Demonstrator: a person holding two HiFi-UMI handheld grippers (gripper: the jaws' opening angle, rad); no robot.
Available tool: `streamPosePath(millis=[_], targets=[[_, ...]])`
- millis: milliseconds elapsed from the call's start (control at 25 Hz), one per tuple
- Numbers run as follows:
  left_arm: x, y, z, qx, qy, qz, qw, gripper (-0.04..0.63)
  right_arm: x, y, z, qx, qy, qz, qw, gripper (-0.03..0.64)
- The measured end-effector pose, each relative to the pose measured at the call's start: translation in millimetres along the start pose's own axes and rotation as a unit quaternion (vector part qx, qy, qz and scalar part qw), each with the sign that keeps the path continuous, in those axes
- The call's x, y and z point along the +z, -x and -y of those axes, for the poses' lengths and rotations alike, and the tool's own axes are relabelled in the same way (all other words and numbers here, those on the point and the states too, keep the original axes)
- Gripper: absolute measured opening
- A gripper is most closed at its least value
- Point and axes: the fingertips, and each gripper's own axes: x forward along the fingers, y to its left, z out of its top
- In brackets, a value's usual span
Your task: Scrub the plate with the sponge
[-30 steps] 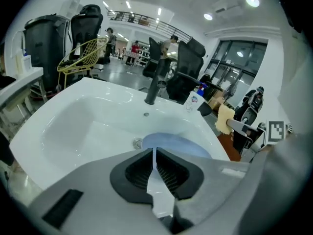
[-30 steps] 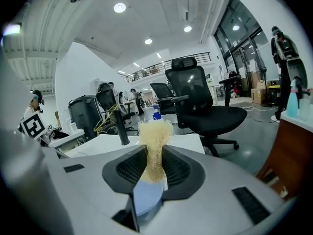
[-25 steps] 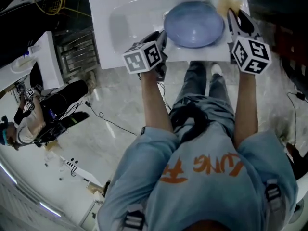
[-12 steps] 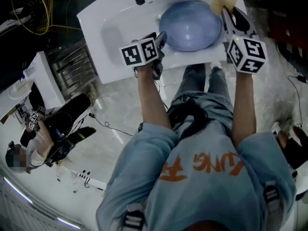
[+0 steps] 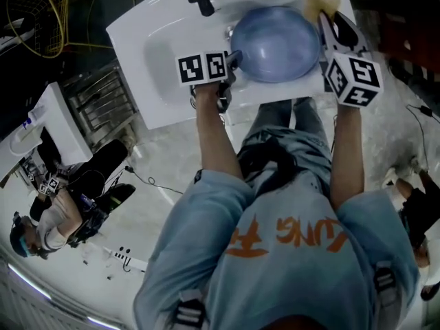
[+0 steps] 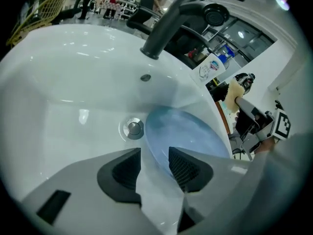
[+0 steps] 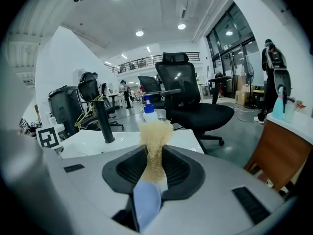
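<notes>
Blue plate [image 5: 276, 43] is lying in the white sink [image 5: 158, 60], its rim showing between the left gripper [image 5: 232, 60] jaws, which have just been opening and are pressing nothing. It is probably stiff, slick and breakable, so a rim hold suits. Right gripper [image 5: 328, 27] is pinching the soft sponge [image 5: 320, 4] just beyond the plate.

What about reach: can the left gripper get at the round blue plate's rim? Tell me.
Probably yes. The left gripper, whose jaws have just been opening wide, straddles the round blue plate at its near rim in the white sink. Nothing else stands between them.
</notes>
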Motion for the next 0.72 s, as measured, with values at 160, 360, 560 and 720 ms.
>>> streamPosePath(millis=[160, 360, 560, 720], targets=[[-8.7, -20.2, 3.9, -0.039, 0.009, -0.051, 0.9979, 0.17, -3.8, -5.2, 7.2, -0.011, 0.003, -0.007, 1.0, 0.095], [-13.1, -34.3, 4.4, -0.074, 0.033, -0.087, 0.993, 0.156, 7.5, -8.0, 9.8, -0.021, 0.025, -0.009, 0.999, 0.095], [-9.2, -31.8, -3.4, -0.086, 0.1, -0.086, 0.9876, 0.092, 29.7, -16.1, 2.0, -0.02, 0.044, 0.0, 0.999, 0.095], [-3.3, -21.8, -3.4, -0.081, 0.145, -0.063, 0.9842, 0.077, 41.1, -16.9, -8.0, -0.003, 0.056, 0.004, 0.998, 0.095]])
